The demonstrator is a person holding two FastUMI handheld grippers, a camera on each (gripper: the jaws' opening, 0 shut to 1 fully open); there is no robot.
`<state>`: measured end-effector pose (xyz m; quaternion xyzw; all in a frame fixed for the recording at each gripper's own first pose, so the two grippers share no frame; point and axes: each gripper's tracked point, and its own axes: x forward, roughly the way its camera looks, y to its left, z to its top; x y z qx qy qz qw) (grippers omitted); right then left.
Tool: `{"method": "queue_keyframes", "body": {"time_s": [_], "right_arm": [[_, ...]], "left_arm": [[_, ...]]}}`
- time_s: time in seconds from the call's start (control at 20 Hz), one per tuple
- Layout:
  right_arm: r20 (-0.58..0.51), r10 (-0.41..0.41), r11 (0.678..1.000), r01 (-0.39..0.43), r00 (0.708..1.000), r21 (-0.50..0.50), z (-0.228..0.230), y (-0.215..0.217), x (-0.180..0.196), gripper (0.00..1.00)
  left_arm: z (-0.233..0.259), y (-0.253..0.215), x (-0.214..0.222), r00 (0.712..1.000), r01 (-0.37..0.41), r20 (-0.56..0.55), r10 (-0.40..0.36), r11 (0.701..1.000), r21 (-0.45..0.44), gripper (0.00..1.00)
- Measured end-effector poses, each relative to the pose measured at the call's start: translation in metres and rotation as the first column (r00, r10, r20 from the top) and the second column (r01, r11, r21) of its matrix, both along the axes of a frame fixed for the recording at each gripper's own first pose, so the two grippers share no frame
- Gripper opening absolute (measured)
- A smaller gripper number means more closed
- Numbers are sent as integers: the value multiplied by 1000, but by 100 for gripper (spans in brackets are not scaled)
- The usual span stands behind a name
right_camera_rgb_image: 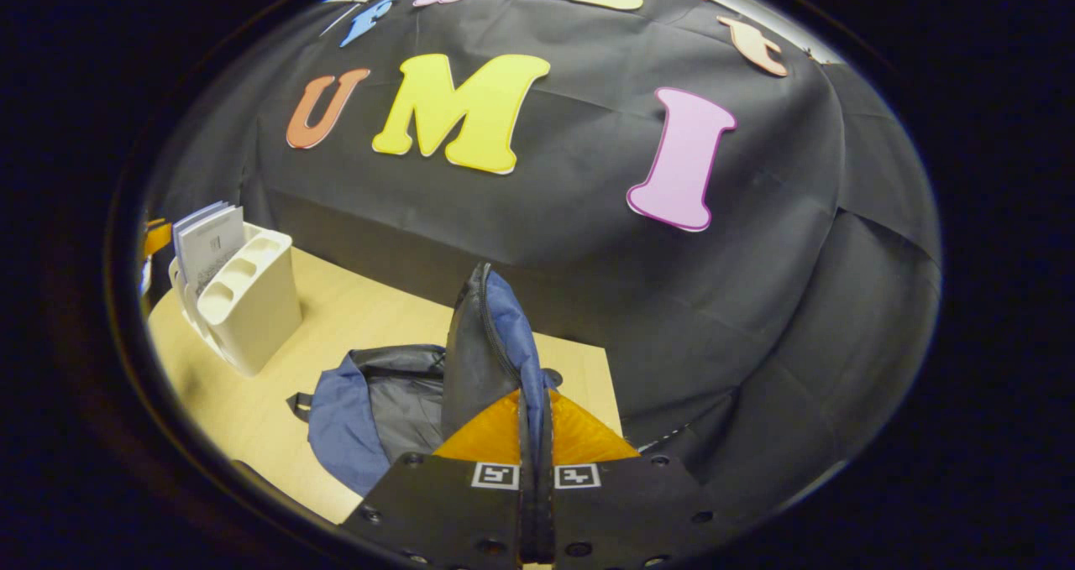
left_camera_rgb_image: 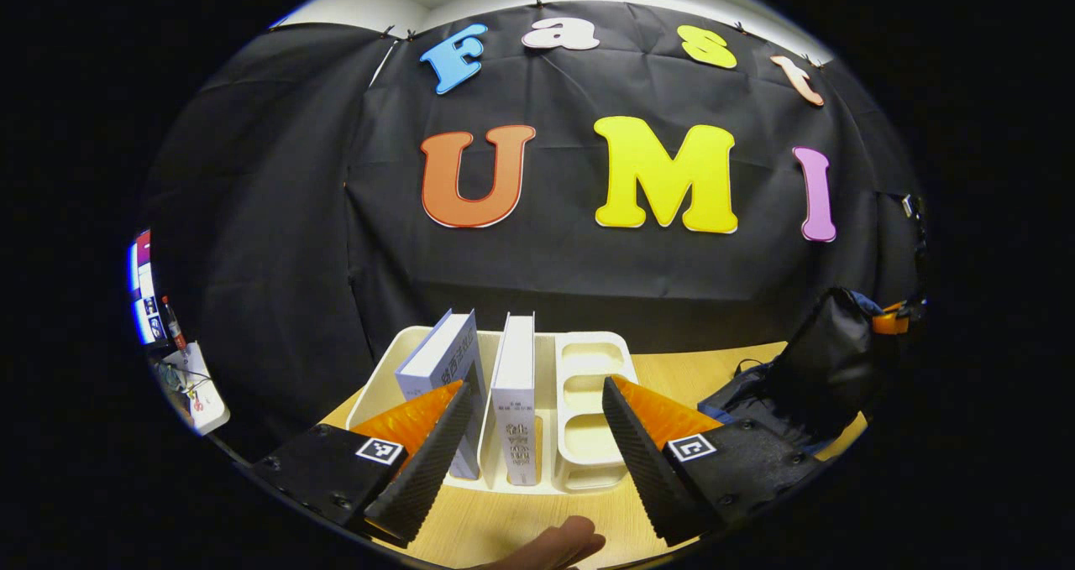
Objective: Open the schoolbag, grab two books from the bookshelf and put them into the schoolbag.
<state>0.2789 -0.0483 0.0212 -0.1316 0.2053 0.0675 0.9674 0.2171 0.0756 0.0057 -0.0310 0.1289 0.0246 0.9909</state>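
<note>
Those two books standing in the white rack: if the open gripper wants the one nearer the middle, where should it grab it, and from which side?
Probably the spine edge of the middle book, coming straight on from the front. It stands upright with its narrow spine facing the left gripper, whose open fingers already straddle it. The rack divider and the leaning book beside it block a sideways approach.

Two white upright books: one (left_camera_rgb_image: 445,360) leaning at 11 o'clock of the other (left_camera_rgb_image: 514,394). One cream plastic bookshelf organiser (left_camera_rgb_image: 588,419) holding them, with three empty open compartments at its 3 o'clock side. One dark blue-and-grey fabric schoolbag (right_camera_rgb_image: 395,402). One pale wooden counter (right_camera_rgb_image: 353,310). Two tools: left (left_camera_rgb_image: 529,461), right (right_camera_rgb_image: 536,503). One person's fingertip (left_camera_rgb_image: 558,545) at 6 o'clock.
</note>
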Motion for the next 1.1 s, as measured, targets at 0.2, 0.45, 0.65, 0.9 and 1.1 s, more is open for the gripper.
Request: {"method": "queue_keyframes", "body": {"time_s": [0.2, 0.45, 0.65, 0.9, 1.1], "right_arm": [[5, 11, 1000, -11, 1000, 19, -4, -3, 1, 1], [8, 22, 999, -22, 1000, 46, -7, -9, 3, 1], [11, 44, 997, -45, 999, 56, -11, -8, 3, 1], [6, 66, 996, -67, 998, 66, -21, -6, 3, 1], [0, 69, 995, -69, 998, 78, -25, -7, 3, 1]], "left_arm": [[18, 0, 39, 998, 19, -59, -20, 1000, -23, 98], [5, 0, 82, 971, 38, -236, -40, 999, -12, 98], [-28, 7, 107, 910, 38, -414, -32, 999, 5, 98], [-68, 10, 114, 799, 45, -601, -19, 999, 29, 96], [-93, 10, 114, 714, 51, -699, -34, 999, 4, 85]]}}
